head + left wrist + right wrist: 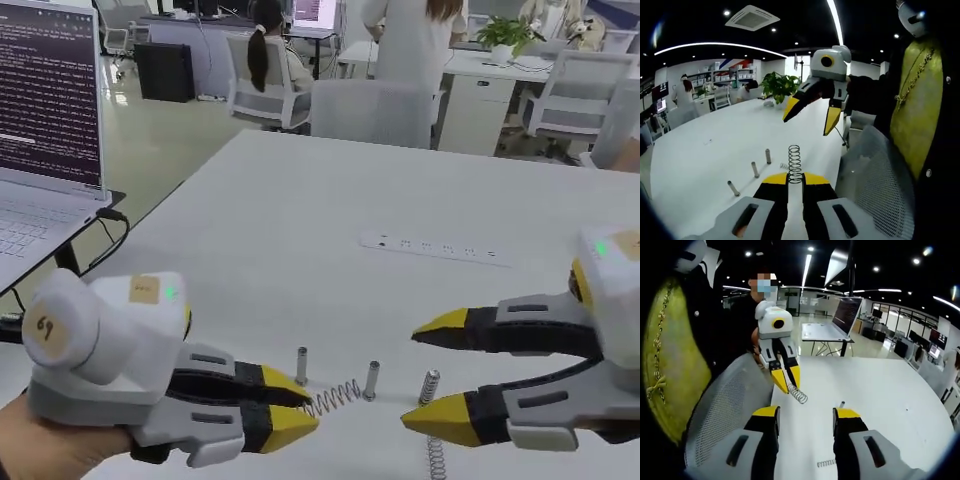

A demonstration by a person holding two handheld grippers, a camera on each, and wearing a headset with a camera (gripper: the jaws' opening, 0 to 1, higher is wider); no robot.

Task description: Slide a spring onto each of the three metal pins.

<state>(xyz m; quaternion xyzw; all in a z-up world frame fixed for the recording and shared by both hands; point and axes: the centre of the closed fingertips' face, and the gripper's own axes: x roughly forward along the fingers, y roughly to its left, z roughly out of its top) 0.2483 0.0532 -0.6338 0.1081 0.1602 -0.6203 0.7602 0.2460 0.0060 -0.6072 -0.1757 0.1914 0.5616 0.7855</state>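
Three short metal pins stand upright in a row on the white table [300, 220]: a bare left pin [301, 366], a bare middle pin [372, 380], and a right pin [429, 387] with coils around it. My left gripper [300, 405] is shut on one end of a spring [333, 398] whose free end reaches toward the middle pin. In the left gripper view that spring [795, 162] sticks out from the shut jaws. My right gripper [428, 375] stands open around the right pin's area. A loose spring [436, 458] lies near the table's front edge.
A white power strip [435, 248] lies across the middle of the table. An open laptop [40, 120] sits on a stand at the left. Office chairs [372, 112] and people are beyond the far edge. A grey mesh chair [725, 405] is close behind the grippers.
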